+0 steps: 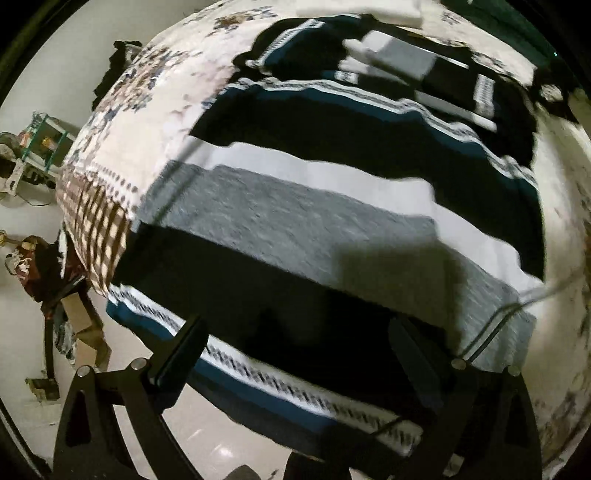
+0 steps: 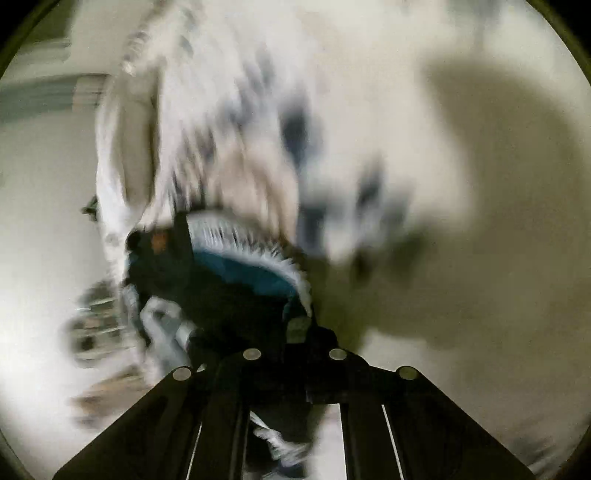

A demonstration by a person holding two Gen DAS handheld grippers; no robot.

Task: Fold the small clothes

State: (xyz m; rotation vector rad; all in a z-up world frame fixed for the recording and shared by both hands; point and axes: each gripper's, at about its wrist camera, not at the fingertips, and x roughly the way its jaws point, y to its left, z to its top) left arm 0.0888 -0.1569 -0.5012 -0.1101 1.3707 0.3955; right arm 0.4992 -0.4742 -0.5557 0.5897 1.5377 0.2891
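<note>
A striped garment [image 1: 295, 221] with black, grey, white and teal bands lies spread on a bed with a floral and checked quilt [image 1: 147, 110]. My left gripper [image 1: 299, 350] hangs open just above the garment's near black band, with nothing between its fingers [image 1: 184, 347]. The right wrist view is badly blurred. There my right gripper [image 2: 291, 332] has its jaws together on a bunched edge of the striped garment [image 2: 240, 273], which shows black, teal and a patterned white band. The quilt [image 2: 258, 129] lies beyond it.
The bed's edge drops to a pale floor [image 1: 29, 314] at the left, where cardboard boxes [image 1: 85, 332] and a green shelf [image 1: 44, 140] stand. A folded white piece [image 1: 369, 11] lies at the far end of the bed. A thin cable [image 1: 495, 325] crosses the right side.
</note>
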